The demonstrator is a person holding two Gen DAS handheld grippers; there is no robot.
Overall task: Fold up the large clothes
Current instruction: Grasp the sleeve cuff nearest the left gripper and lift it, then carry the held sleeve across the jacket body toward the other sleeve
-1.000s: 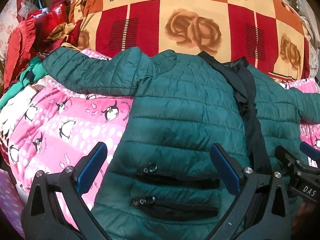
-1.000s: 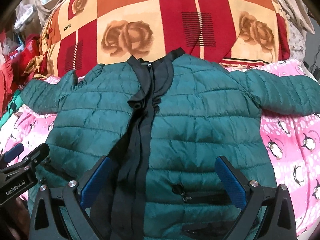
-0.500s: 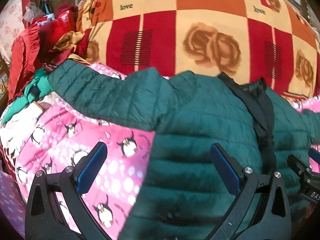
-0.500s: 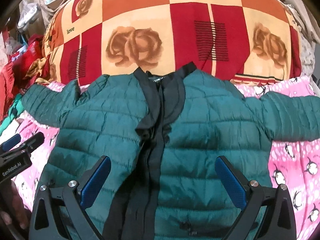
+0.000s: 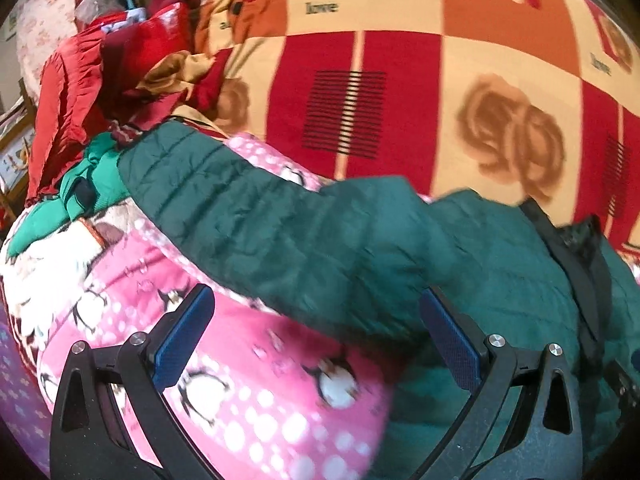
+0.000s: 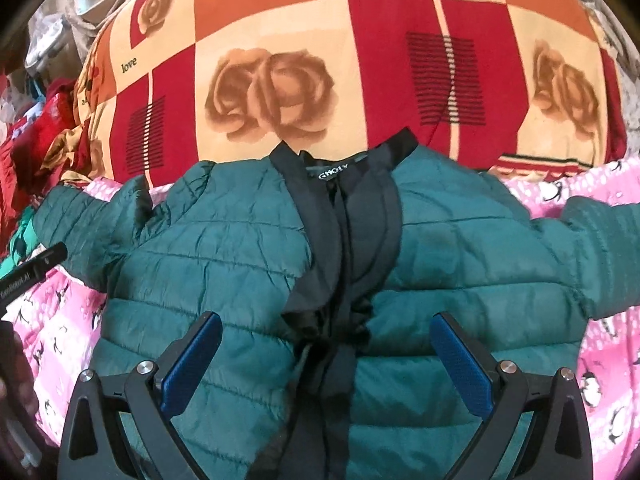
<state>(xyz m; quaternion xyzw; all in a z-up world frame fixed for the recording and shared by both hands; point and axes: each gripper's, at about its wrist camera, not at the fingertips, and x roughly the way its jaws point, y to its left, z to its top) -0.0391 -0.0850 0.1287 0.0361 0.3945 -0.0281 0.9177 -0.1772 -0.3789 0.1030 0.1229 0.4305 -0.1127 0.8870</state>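
Right wrist view shows you the jacket (image 6: pixel 224 264) lying flat on the pink blanket (image 6: pixel 600 344), collar toward the rose quilt (image 6: pixel 360 60). Your right gripper (image 6: pixel 326 356) hangs wide apart above its chest. Your left gripper (image 5: pixel 316 344) is spread too, holding nothing, near the sleeve (image 5: pixel 240 216).

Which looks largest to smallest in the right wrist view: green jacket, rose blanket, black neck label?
1. Green jacket, nearest the camera, so only slightly ahead of the blanket.
2. Rose blanket.
3. Black neck label, clearly smallest.
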